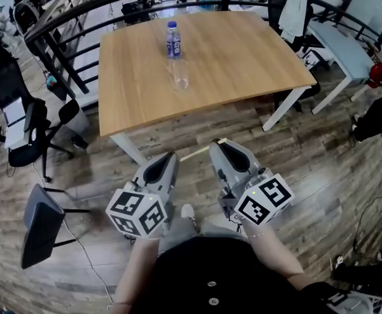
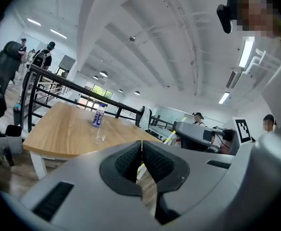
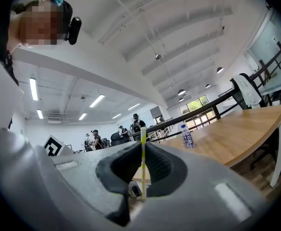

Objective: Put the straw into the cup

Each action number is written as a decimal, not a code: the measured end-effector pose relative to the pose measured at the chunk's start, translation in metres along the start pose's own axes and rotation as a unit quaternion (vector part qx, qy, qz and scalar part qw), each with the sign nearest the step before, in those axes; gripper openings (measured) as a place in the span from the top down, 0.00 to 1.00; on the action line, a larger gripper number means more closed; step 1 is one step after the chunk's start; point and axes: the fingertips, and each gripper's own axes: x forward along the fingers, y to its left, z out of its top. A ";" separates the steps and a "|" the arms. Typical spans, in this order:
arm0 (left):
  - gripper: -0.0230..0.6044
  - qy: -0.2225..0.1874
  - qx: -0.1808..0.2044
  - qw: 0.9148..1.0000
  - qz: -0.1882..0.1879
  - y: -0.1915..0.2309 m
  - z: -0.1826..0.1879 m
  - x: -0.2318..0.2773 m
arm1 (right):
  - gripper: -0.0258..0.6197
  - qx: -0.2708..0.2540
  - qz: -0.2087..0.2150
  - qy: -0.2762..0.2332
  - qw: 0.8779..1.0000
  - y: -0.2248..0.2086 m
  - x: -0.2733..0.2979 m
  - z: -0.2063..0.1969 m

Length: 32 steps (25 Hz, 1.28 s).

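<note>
Desk (image 1: 243,64): a pale wooden top filling the 12 o'clock part of the head view. It stands well apart from the person, with bare plank floor (image 1: 295,169) between.
Right gripper (image 1: 215,145): held low in front of the body and pointing toward the desk. Its fingers (image 3: 162,170) are nearly together and pinch the straw.
Left gripper (image 1: 172,156): just beside the right one, at its 9 o'clock, and pointing the same way. Its fingers (image 2: 126,160) meet along one seam with nothing between them.
Bottle (image 1: 173,39): upright on the desk, blue label, just beyond the cup at the cup's 12 o'clock.
Cup (image 1: 179,74): clear, upright, mouth up, on the near half of the desk and alone but for the bottle.
Straw (image 3: 143,162): thin, yellow and white, not yet in the cup. Its long axis lies across the line the right gripper points along, and one end reaches past the fingertips toward the left gripper.
Straw to cup: the cup lies at about 11 o'clock from the right fingertips and 12 o'clock from the left. Neither is clearly closer, but only the right gripper carries the straw. By my reading the straw must be brought above the cup's mouth and stood on end before it can drop in.
</note>
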 end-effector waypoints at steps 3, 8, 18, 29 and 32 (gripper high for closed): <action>0.93 0.010 0.003 1.000 -0.008 0.021 0.008 0.017 | 0.93 0.001 -0.014 -0.004 1.000 -0.014 0.026 0.003; 0.93 0.017 0.000 1.000 -0.017 0.048 0.019 0.039 | 0.93 0.006 -0.022 -0.001 1.000 -0.027 0.056 -0.001; 0.93 0.021 -0.009 0.999 -0.026 0.073 0.029 0.069 | 0.93 0.003 -0.030 0.006 1.000 -0.051 0.096 -0.001; 0.93 0.014 -0.012 1.000 -0.017 0.117 0.058 0.128 | 0.93 -0.007 -0.027 0.006 1.000 -0.106 0.157 0.015; 0.93 0.006 -0.008 1.000 -0.012 0.129 0.074 0.153 | 0.93 -0.005 -0.022 0.003 1.000 -0.127 0.178 0.024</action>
